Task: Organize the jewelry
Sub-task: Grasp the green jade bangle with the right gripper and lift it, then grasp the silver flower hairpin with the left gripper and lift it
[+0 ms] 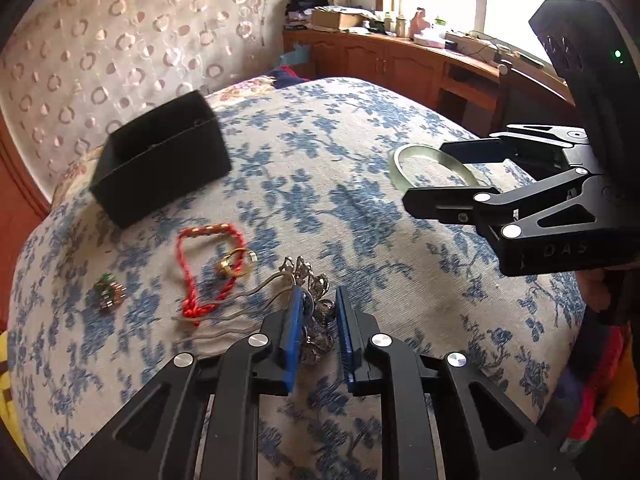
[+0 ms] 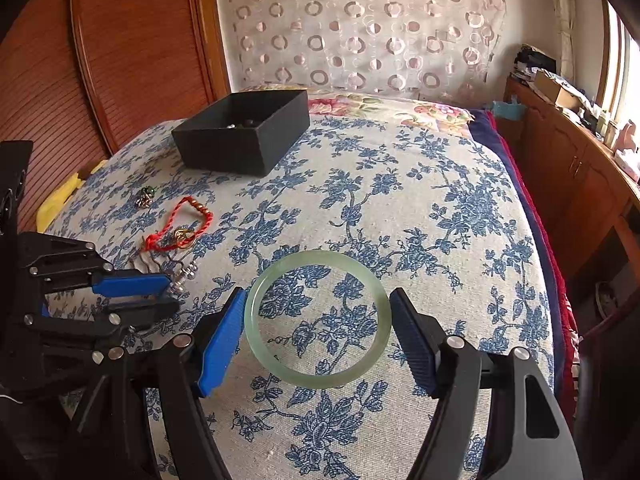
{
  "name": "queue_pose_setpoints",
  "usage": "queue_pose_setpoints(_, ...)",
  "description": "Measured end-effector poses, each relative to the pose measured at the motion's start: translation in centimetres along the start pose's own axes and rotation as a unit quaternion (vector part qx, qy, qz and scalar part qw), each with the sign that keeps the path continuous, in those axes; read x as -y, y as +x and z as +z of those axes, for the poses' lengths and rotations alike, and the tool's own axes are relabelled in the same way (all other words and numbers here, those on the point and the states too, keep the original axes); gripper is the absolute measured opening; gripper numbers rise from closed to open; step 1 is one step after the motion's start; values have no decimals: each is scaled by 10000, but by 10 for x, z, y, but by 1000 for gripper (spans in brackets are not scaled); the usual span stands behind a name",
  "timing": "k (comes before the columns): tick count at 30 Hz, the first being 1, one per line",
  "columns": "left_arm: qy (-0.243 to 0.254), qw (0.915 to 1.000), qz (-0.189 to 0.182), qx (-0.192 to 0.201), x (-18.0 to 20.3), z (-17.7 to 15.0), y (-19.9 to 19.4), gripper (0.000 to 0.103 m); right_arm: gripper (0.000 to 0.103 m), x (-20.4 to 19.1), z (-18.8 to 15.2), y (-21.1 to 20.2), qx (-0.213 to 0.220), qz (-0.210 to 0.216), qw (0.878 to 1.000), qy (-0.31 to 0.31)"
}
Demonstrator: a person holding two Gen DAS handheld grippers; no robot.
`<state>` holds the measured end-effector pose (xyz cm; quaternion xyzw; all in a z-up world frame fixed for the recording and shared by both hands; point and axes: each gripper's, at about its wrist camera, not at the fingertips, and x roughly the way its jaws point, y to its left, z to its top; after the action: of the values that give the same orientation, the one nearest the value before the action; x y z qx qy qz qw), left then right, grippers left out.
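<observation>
My left gripper [image 1: 318, 300] has its blue pads on either side of a silver filigree hairpin [image 1: 314, 280] lying on the floral bedspread, with a gap still showing on the right side. My right gripper [image 2: 318, 312] is open, with its fingers straddling a pale green jade bangle [image 2: 318, 378] flat on the bed; it also shows in the left wrist view [image 1: 432, 158]. A red cord bracelet [image 1: 192, 276], gold rings [image 1: 236, 266] and a small beaded piece [image 1: 110, 292] lie to the left. A black open box [image 1: 160, 160] stands beyond them, with small items inside [image 2: 240, 123].
The bed is covered by a blue floral spread [image 2: 400, 220]. A wooden cabinet [image 2: 580, 184] runs along the right side. A wooden panel [image 2: 120, 40] and a patterned curtain [image 2: 360, 20] stand behind the bed. A yellow cloth [image 2: 60, 196] lies at the left edge.
</observation>
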<state>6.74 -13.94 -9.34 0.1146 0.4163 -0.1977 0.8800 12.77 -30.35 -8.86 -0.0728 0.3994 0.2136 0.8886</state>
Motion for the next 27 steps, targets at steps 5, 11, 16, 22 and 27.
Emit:
queue_pose_setpoints(5, -239, 9995, -127, 170, -15, -6, -21, 13, 74, -4, 0, -1, -5, 17, 10000, -40)
queue_pose_setpoints(11, -490, 9974, -224, 470, -32, -7, -49, 11, 74, -15, 4, 0, 22, 95, 9999, -123)
queue_pose_setpoints(16, -619, 9955, -192, 695, -44, -1, -65, 7, 74, -26, 11, 0, 57, 173, 9995, -241)
queue_pose_setpoints(22, -716, 9945, -196, 734, -54, -1, -68, 7, 74, -31, 14, 0, 71, 203, 9993, -292)
queue_pose_setpoints(27, -848, 9918, -296, 914, -63, 5, -85, 7, 74, -34, 17, -2, 95, 219, 9992, -326)
